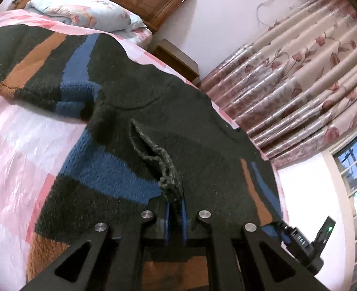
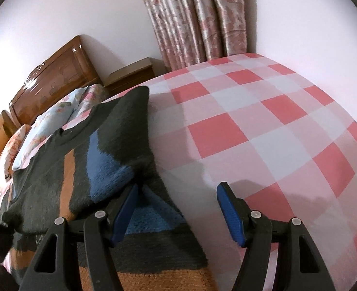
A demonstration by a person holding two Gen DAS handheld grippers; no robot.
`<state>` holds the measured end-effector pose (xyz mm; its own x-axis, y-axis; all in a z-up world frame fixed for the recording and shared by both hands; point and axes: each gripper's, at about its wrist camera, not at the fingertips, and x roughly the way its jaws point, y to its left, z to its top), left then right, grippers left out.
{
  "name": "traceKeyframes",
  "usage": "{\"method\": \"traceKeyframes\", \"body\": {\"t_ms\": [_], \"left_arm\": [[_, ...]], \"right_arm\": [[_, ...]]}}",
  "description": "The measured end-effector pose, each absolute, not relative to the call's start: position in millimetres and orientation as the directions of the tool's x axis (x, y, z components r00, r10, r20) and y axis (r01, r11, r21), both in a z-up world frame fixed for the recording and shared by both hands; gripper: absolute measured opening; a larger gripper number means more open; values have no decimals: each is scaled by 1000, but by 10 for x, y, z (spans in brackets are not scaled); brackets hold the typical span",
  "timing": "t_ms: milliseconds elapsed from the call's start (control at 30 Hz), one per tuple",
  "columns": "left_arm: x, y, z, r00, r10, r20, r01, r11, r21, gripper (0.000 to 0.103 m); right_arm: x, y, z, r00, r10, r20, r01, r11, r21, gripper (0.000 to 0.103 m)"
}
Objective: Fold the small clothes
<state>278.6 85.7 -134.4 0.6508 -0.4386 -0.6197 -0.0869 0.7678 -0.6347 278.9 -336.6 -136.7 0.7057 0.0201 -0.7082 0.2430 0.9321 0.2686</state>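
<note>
Fleece sweater (image 1: 120, 145), striped, spread on checked bed (image 2: 251, 111). Left hand-held gripper (image 1: 176, 208) pinches a thin ridge — likely to slip if pulled. Right hand-held gripper (image 2: 178, 208) spread at hem — a one-sided lift would skew the fold.

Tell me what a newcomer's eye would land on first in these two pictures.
First, the dark sweater with blue and orange stripes, spread across the pink checked bedsheet. Next, the left gripper, shut on a raised fold of that sweater at the bottom of its view. Then the right gripper, its jaws open over the sweater's edge, one blue pad against the knit and the other above bare sheet.
</note>
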Motion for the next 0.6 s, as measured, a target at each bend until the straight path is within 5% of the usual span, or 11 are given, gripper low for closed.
{"method": "traceKeyframes", "body": {"t_ms": [200,300,400,467,500,600], "left_arm": [[2577,987,-1221,726,-228,-649,-224,814,-536,9],[2336,933,-907,821,-55,-568,-248,862,-442,12],[2445,611,-614,854,-131,-503,-69,931,-359,23],[2594,410,-594,829,-219,-514,45,943,-329,26],[2725,263,-637,801,-245,-547,90,951,-295,27],[3020,40,-916,713,-243,-658,115,966,-232,27]], "right_arm": [[2719,-3410,-1339,724,-15,-690,282,919,276,103],[2516,-3378,-1148,802,-84,-591,285,924,255,103],[2609,-3134,-975,834,-29,-551,144,975,167,103],[2756,-2908,-929,824,31,-566,35,994,106,33],[2834,-2819,-932,810,65,-583,-11,995,96,24],[3104,-2698,-1104,725,131,-676,-80,991,106,24]]}}
